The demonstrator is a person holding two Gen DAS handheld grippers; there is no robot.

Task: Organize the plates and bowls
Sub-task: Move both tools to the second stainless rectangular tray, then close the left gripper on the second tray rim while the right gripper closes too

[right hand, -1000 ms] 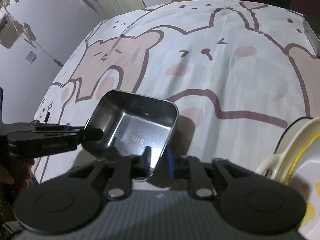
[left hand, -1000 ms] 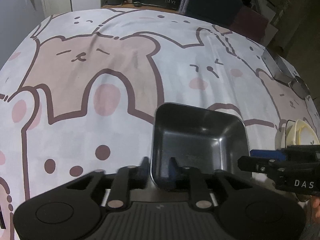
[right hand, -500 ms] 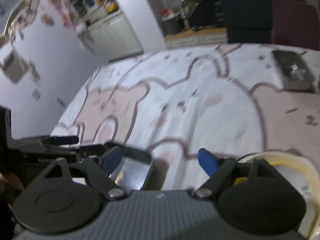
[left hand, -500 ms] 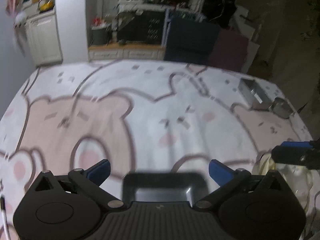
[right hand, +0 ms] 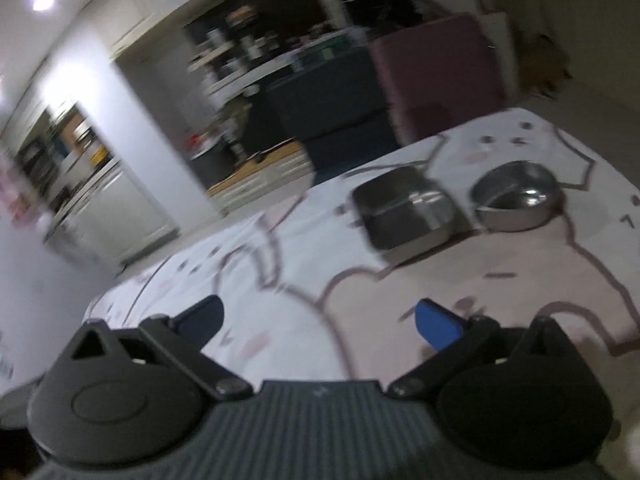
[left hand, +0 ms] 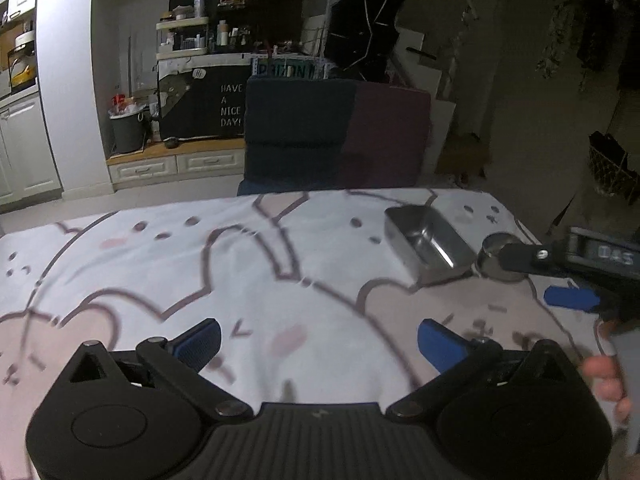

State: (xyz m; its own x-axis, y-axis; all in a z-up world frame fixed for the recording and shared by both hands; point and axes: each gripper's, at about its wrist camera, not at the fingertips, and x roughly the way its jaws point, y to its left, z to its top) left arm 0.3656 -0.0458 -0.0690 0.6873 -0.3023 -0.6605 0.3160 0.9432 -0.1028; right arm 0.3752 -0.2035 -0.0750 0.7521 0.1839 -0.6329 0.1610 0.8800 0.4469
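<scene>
Nearest the cameras, the left tool [left hand: 318, 338] is hovering with its blue pads spread wide and nothing between them, carried over the cartoon-print cloth [left hand: 248, 272] covering the bench. The right tool [right hand: 318, 320] is likewise released and gripping nothing; seen from the left wrist, it is reaching in from the right edge, probably so it can approach the dishes ahead. Farther on, toward the far right corner of the bench, a rectangular metal tray [right hand: 404, 210] is sitting upright with a round metal bowl [right hand: 518, 196] just beside it, apart though close. Both are lying with their rims up, which is leaving an edge free for pinching. Beyond the bench, a dark sofa [left hand: 336, 136] is standing against the room.
</scene>
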